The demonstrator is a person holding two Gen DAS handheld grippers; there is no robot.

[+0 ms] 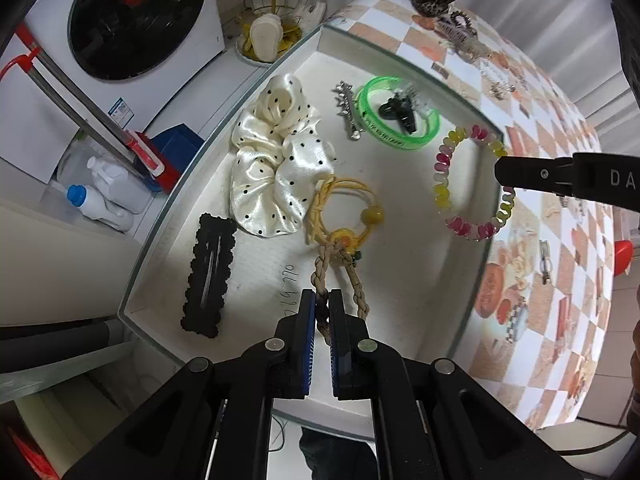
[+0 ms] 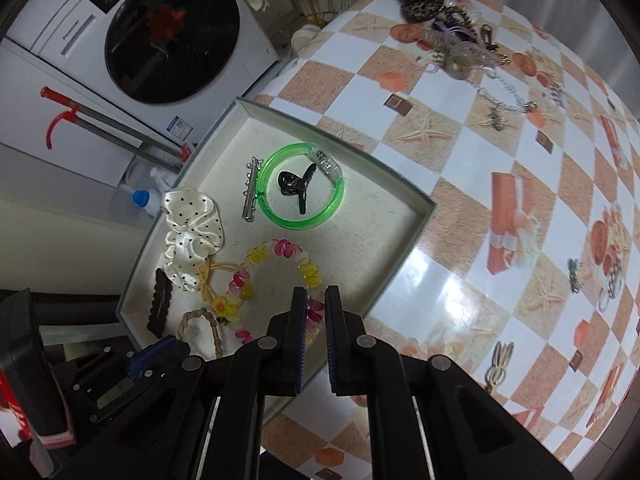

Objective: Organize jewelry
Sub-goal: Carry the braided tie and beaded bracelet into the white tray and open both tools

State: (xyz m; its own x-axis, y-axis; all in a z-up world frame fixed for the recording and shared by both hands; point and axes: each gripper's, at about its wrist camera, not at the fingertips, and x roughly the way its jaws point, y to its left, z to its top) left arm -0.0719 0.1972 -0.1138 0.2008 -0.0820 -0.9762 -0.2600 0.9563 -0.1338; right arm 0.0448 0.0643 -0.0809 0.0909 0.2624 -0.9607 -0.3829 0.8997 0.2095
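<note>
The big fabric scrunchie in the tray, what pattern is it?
Cream satin scrunchie with small black polka dots, clearest in the left wrist view.

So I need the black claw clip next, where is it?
The black claw clip lies in the tray, inside the green bangle, beside the silver barrette.

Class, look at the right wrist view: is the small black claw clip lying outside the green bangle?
No. The black claw clip lies inside the ring of the green bangle, on the floor of the white tray.
</note>
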